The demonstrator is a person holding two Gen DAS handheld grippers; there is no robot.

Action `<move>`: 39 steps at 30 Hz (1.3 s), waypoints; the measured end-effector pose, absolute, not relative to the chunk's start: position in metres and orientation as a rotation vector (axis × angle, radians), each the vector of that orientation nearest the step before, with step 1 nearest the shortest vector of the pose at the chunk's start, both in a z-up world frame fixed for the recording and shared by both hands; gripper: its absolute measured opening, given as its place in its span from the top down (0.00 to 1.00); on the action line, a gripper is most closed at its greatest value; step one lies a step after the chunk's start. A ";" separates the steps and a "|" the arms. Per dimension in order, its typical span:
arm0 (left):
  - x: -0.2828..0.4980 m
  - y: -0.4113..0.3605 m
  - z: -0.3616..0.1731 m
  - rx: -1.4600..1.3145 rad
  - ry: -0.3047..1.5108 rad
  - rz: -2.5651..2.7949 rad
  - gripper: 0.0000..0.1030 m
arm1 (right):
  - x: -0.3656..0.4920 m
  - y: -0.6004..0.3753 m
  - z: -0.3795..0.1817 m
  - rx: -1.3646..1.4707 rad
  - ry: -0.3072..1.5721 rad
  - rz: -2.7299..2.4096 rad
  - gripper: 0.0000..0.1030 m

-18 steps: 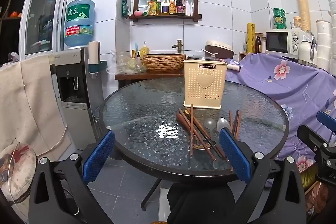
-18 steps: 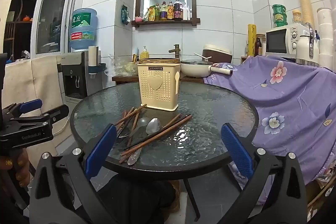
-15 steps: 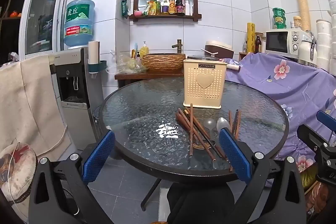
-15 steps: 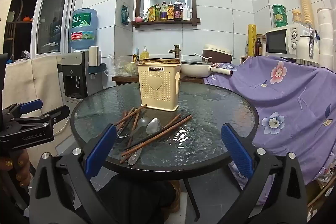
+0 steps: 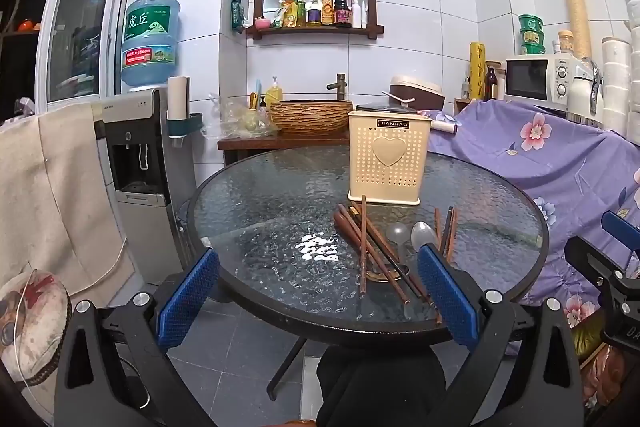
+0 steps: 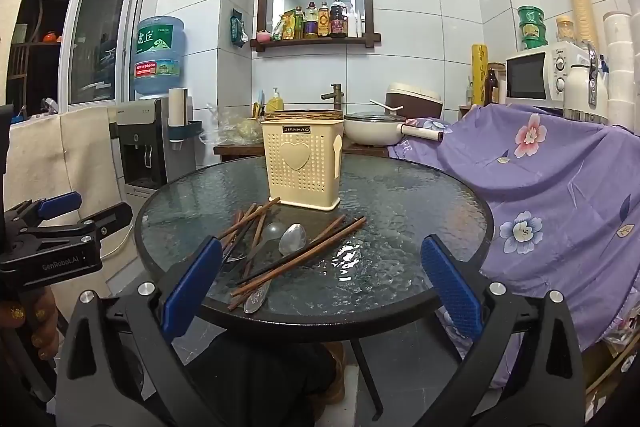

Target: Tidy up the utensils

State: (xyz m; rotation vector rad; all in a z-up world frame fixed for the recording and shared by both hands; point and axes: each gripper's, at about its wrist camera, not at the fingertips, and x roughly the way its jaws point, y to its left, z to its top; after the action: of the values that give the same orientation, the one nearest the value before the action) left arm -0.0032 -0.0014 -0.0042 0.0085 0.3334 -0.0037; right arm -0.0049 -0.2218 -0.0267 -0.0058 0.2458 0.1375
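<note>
- A round glass table with a rippled top and a dark rim fills the middle of both views; a ceiling light glares off the glass near its centre.
- A cream perforated utensil holder, with a raised heart on its face, stands upright on the table, toward the far side.
- The utensils lie loose on the glass just in front of the holder: a crossed heap of brown chopsticks and two metal spoons side by side among them. None are in the holder as far as the views show.
- The left gripper hangs at the near edge of the table, its blue-padded fingers spread wide with nothing between them.
- The right gripper is likewise at the near edge, fingers wide apart and empty.
- Behind the holder, against the white tiled wall, a wooden counter carries a woven basket, a tap and a soap bottle.
- Above that counter hangs a dark-framed wall shelf holding a row of bottles.
- Left of the holder stands a water dispenser topped by a blue jug, with beige cloth draped beside it.
- Right of the holder, a purple flowered cloth covers furniture; a white microwave sits behind it.
</note>
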 end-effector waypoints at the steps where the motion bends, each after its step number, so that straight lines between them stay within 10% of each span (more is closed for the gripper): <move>1: -0.003 -0.002 -0.005 0.008 0.334 -0.003 0.06 | -0.005 -0.222 -0.026 -0.006 0.246 0.137 0.05; 39: 0.000 -0.002 -0.005 -0.004 0.347 -0.021 0.06 | -0.005 -0.221 -0.028 0.013 0.257 0.138 0.05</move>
State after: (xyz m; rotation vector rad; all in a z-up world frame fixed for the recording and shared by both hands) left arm 0.0003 -0.0024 -0.0045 -0.0041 0.3465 -0.0206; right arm -0.0049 -0.2214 -0.0279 0.0132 0.2572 0.1384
